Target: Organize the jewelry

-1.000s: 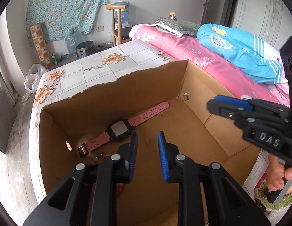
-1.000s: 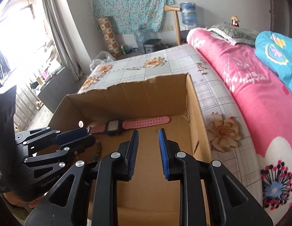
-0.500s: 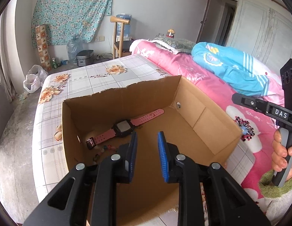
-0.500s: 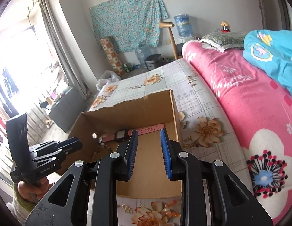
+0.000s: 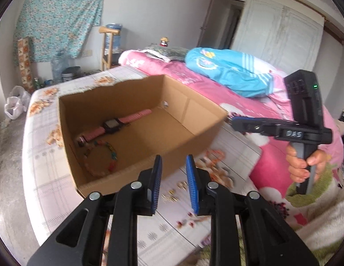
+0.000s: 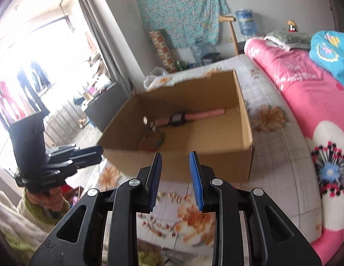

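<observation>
1. Jewelry lies in two places: a pink-strapped watch (image 5: 113, 126) and a beaded bracelet (image 5: 101, 159) inside an open cardboard box (image 5: 194, 102), and small gold-coloured pieces (image 5: 172, 196), too blurred to name, loose on the bedsheet (image 5: 43, 155) just in front of the box.
2. In the left wrist view, the bracelet sits in the near left corner of the box, the watch just behind it, stretched along the floor toward the far wall.
3. The left gripper (image 5: 173, 185) hangs above the sheet before the box's near wall, its blue pads a narrow gap apart with nothing between them.
4. Right of the box, the right gripper (image 5: 235, 123) is held by a hand (image 5: 301, 166) over the pink quilt (image 5: 271, 161).
5. In the right wrist view, the right gripper (image 6: 175, 181) also hovers short of the box, its pads slightly parted and empty; the gold pieces (image 6: 175, 196) lie on the sheet beneath.
6. Beyond the quilt, a blue blanket (image 5: 229, 73) is bunched on the bed.
</observation>
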Available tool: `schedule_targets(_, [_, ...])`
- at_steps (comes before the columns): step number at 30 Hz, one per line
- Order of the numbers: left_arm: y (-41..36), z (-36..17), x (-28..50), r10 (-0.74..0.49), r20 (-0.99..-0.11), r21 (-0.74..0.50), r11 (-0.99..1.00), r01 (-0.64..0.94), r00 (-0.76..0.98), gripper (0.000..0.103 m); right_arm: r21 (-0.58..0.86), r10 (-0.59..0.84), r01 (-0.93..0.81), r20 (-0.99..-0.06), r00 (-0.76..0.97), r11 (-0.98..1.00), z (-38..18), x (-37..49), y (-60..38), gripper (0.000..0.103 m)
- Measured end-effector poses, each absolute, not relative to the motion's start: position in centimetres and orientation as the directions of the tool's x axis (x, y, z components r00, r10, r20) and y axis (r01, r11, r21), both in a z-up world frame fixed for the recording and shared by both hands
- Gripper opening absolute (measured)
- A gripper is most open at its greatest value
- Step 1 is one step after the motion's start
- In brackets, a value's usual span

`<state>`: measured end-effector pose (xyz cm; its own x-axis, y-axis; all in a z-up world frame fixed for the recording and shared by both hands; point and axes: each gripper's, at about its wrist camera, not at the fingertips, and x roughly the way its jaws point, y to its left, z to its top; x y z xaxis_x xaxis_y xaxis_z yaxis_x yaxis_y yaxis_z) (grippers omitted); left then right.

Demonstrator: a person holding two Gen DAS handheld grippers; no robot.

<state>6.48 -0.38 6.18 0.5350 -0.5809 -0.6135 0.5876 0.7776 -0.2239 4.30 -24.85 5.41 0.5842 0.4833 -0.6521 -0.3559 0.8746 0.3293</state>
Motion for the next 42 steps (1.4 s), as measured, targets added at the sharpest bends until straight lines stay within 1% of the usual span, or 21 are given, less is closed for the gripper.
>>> schedule_targets(2, [-0.7,5.3,5.7,-0.590,-0.623,-0.228,0.765,0.603,0.513,0.021,0.354,0.493,-0.346,-0.681,0.541,0.869,3.6,3.6,-24.6,0.027])
schedule_targets(4, [-1.5,3.8,5.4,-0.581,-0.651,-0.236,0.766,0.598,0.488,0.021,0.375,0.495,-0.326,-0.704,0.510,0.868,1.8,3.3,-24.3,0.027])
schedule_targets(6, [-2.5,1.9,5.5,-0.549,-0.689,-0.223,0.782,0.582,0.473,0.021,0.372,0.470,-0.291,-0.743,0.476,0.882,-0.3,3.2,-23.8,0.027])
schedule_targets(8, [-3.5,0.0,5.8,-0.499,-0.726,-0.185,0.805,0.564,0.474,0.021,0.377,0.457,-0.262,-0.770,0.445,0.889,-2.1,3.4,-23.2,0.026])
schedule_targets(10, [-4.2,-1.6,6.2,-0.462,-0.752,-0.162,0.821,0.548,0.471,0.021,0.370,0.438,-0.236,-0.791,0.427,0.899,-3.5,3.7,-22.6,0.026])
schedule_targets(12, [-4.4,-2.6,6.8,-0.449,-0.766,-0.168,0.831,0.531,0.461,0.021,0.380,0.442,-0.226,-0.797,0.413,0.897,-4.2,3.9,-22.1,0.026])
schedule_targets(16, [-4.9,-3.9,7.8,-0.442,-0.781,-0.197,0.845,0.498,0.441,0.022,0.379,0.444,-0.235,-0.800,0.402,0.895,-4.7,4.2,-20.9,0.026])
schedule_targets(18, [-5.2,-4.2,8.2,-0.431,-0.783,-0.187,0.850,0.492,0.448,0.027,0.368,0.438,-0.242,-0.803,0.405,0.898,-4.7,4.3,-20.5,0.026])
schedule_targets(20, [-5.5,-4.5,8.3,-0.414,-0.791,-0.172,0.857,0.486,0.450,0.029,0.366,0.435,-0.239,-0.804,0.405,0.899,-4.7,5.0,-20.3,0.026])
schedule_targets(29, [-7.2,-5.0,8.6,-0.343,-0.801,-0.079,0.873,0.482,0.491,0.029,0.365,0.431,-0.233,-0.807,0.403,0.901,-5.2,5.5,-20.4,0.026])
schedule_targets(31, [-7.5,-5.0,8.5,-0.321,-0.802,-0.041,0.871,0.489,0.504,0.027,0.360,0.427,-0.232,-0.809,0.405,0.903,-5.3,5.5,-20.3,0.026])
schedule_targets(33, [-7.5,-5.1,8.3,-0.310,-0.802,-0.017,0.867,0.499,0.511,0.017,0.354,0.422,-0.234,-0.810,0.408,0.906,-5.2,5.2,-20.4,0.026])
schedule_targets(38, [-7.0,-5.0,8.1,-0.323,-0.801,-0.037,0.867,0.498,0.504,0.015,0.354,0.419,-0.227,-0.809,0.413,0.907,-5.2,5.0,-20.6,0.026])
schedule_targets(40, [-6.7,-5.0,8.0,-0.335,-0.798,-0.054,0.868,0.494,0.501,0.009,0.353,0.418,-0.226,-0.808,0.415,0.908,-5.2,5.0,-20.7,0.026])
schedule_targets(41, [-6.5,-5.0,7.9,-0.343,-0.798,-0.068,0.868,0.492,0.495,0.002,0.353,0.417,-0.225,-0.808,0.416,0.908,-5.2,4.9,-20.7,0.026])
schedule_targets(42, [-6.3,-4.9,7.9,-0.350,-0.799,-0.081,0.869,0.489,0.489,0.001,0.353,0.417,-0.225,-0.808,0.416,0.908,-5.2,4.9,-20.7,0.026])
